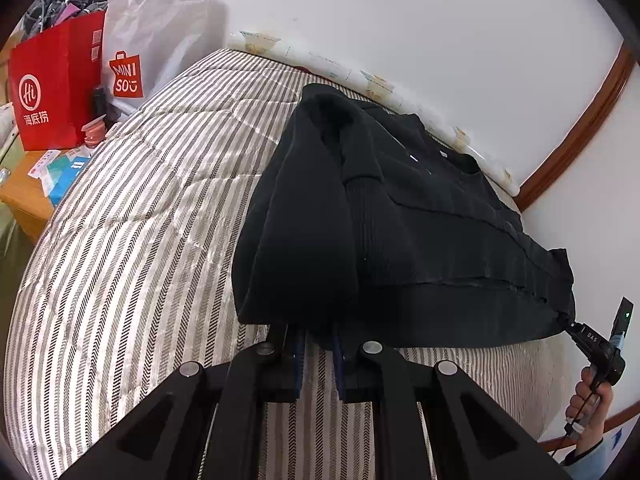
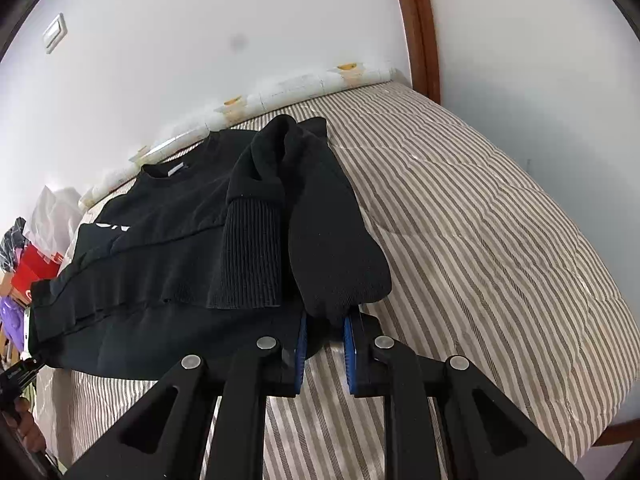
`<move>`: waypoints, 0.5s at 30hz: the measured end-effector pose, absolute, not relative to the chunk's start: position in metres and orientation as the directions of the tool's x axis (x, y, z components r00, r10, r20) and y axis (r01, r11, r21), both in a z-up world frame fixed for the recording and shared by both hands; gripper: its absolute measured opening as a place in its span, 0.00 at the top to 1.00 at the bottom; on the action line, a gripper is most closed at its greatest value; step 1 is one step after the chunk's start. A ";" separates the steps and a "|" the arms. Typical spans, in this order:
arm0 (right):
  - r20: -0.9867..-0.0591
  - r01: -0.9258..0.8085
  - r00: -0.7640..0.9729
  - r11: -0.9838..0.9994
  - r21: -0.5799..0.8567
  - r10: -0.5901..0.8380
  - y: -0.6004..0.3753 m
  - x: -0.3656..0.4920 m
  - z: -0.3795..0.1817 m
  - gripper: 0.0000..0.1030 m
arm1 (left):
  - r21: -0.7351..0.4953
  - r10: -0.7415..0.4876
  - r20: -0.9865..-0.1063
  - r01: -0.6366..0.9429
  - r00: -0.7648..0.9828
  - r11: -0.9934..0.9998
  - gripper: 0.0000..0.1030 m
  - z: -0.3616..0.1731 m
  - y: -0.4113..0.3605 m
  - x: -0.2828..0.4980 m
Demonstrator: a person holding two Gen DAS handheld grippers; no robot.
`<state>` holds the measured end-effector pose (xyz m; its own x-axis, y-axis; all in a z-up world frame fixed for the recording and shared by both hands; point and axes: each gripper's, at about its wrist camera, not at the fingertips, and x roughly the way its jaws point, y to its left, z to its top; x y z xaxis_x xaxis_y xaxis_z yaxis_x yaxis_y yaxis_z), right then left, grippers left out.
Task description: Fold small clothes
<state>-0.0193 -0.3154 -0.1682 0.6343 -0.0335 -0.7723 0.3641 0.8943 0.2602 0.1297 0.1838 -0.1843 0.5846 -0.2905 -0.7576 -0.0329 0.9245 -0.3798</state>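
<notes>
A black sweater (image 1: 400,240) lies on the striped bed with both sleeves folded in over the body. It also shows in the right wrist view (image 2: 180,256). My left gripper (image 1: 316,334) grips the sweater's near left hem corner; the cloth hides its fingertips. My right gripper (image 2: 325,326) has its blue pads (image 2: 349,344) closed around the near right corner of the hem. The right gripper also shows at the far right of the left wrist view (image 1: 570,322), biting the hem.
The striped quilt (image 1: 140,220) covers the bed, with white wall behind. A red paper bag (image 1: 56,88) and a white Miniso bag (image 1: 132,64) stand on a wooden side table (image 1: 24,196) to the left. A wooden door frame (image 2: 420,24) stands at the right.
</notes>
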 end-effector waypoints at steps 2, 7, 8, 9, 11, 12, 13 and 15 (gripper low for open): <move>-0.781 0.367 0.624 0.896 0.251 -0.036 -0.313 -0.022 -0.165 0.82 | -0.371 -0.287 -0.767 -0.032 0.574 0.928 0.89 -0.184 0.184 0.130; -0.755 0.376 0.648 0.903 0.208 -0.096 -0.309 -0.040 -0.145 0.78 | -0.364 -0.285 -0.777 -0.032 0.561 0.931 0.88 -0.182 0.185 0.124; -0.746 0.372 0.659 0.906 0.204 -0.102 -0.307 -0.043 -0.140 0.77 | -0.360 -0.283 -0.781 -0.031 0.557 0.933 0.88 -0.181 0.185 0.121; -0.737 0.366 0.668 0.909 0.198 -0.108 -0.302 -0.045 -0.135 0.76 | -0.356 -0.281 -0.785 -0.031 0.553 0.934 0.88 -0.181 0.186 0.119; -0.737 0.330 0.670 0.924 0.192 -0.086 -0.291 -0.046 -0.132 0.76 | -0.354 -0.287 -0.789 -0.020 0.543 0.935 0.88 -0.179 0.186 0.115; -0.744 0.296 0.666 0.936 0.192 -0.058 -0.282 -0.045 -0.132 0.76 | -0.358 -0.297 -0.788 -0.010 0.539 0.934 0.88 -0.178 0.186 0.112; -0.743 0.266 0.669 0.944 0.193 -0.036 -0.274 -0.044 -0.133 0.76 | -0.361 -0.302 -0.786 -0.004 0.539 0.932 0.88 -0.176 0.186 0.110; -0.741 0.220 0.672 0.960 0.173 -0.020 -0.256 -0.042 -0.135 0.76 | -0.357 -0.305 -0.778 0.014 0.549 0.934 0.88 -0.169 0.184 0.105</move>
